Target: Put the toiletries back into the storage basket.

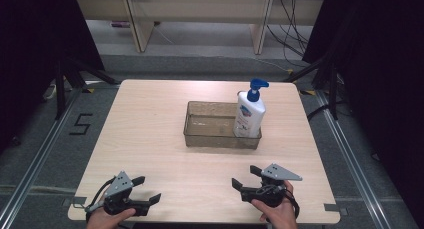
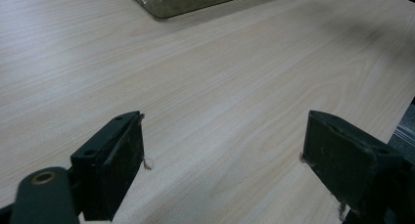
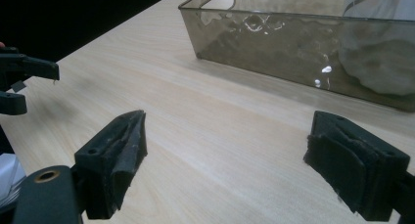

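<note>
On the near left of the light wood table (image 1: 150, 139), the left gripper (image 1: 148, 190) is held in the person's left hand (image 1: 107, 219). Its jaws stand wide apart with nothing between them; the left gripper view confirms bare tabletop in the gap. It points toward the table's right side and lies well apart from the other items.

At the table's centre sits a smoky, translucent rectangular bin (image 1: 200, 139), long side facing the person. A white pump bottle (image 1: 249, 114) with a blue pump head stands upright inside the bin's right end. The rest of the bin appears unoccupied.

On the near right, the right gripper (image 1: 245, 177) is held in the person's right hand (image 1: 277, 211), a grey three-cornered plate on top. Its jaws are likewise spread wide and hold nothing. In the right gripper view the bin's near wall (image 3: 293, 53) lies ahead of the jaws, not touching them, with the bottle seen blurred through it.
</note>
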